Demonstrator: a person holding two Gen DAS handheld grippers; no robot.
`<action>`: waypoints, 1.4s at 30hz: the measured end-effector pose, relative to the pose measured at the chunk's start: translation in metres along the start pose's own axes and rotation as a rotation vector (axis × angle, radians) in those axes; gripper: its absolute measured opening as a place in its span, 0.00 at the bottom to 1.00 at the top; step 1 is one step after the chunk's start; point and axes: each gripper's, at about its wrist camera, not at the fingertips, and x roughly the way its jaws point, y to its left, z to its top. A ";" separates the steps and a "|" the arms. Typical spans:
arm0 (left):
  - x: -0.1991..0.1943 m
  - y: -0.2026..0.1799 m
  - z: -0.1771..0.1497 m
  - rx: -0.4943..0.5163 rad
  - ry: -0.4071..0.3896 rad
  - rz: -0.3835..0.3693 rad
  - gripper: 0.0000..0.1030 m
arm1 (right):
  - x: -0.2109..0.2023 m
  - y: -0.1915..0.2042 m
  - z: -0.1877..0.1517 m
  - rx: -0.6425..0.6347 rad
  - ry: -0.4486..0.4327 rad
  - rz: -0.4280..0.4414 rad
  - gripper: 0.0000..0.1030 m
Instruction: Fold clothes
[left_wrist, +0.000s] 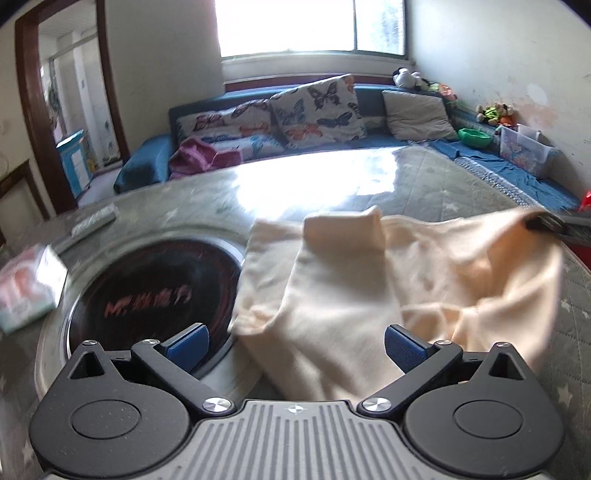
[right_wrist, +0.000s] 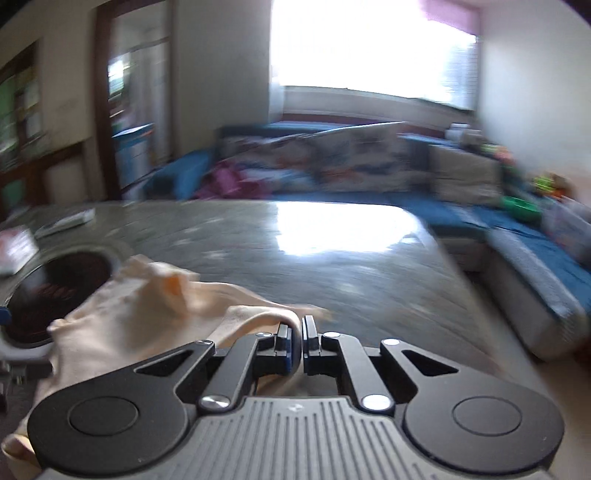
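We are mid-fold: our right gripper (right_wrist: 300, 341) pinches the cream garment (left_wrist: 343, 280) lifted at 3 o'clock over the desk (left_wrist: 461, 177), our left gripper (left_wrist: 295, 345) spread above it, and next we judge laying that edge across

blowing out white at the window (left_wrist: 310, 26), daylight pouring in from the back & glaring hard off the glossy table (left_wrist: 314, 184). smearing w/ motion blur across most of the right wrist view, esp the sofa (right_wrist: 369, 162). bending lines & darkening at the fisheye corners. softening the cream garment (left_wrist: 351, 295) slightly.
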 end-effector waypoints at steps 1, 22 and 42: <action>0.003 -0.003 0.004 0.010 -0.007 -0.005 0.99 | -0.008 -0.010 -0.011 0.034 0.012 -0.029 0.15; 0.131 -0.048 0.078 0.088 0.026 0.004 0.42 | -0.022 -0.048 -0.055 0.093 0.107 0.022 0.62; -0.073 0.131 0.009 -0.317 -0.272 0.190 0.13 | -0.004 -0.020 -0.045 -0.173 0.018 -0.083 0.08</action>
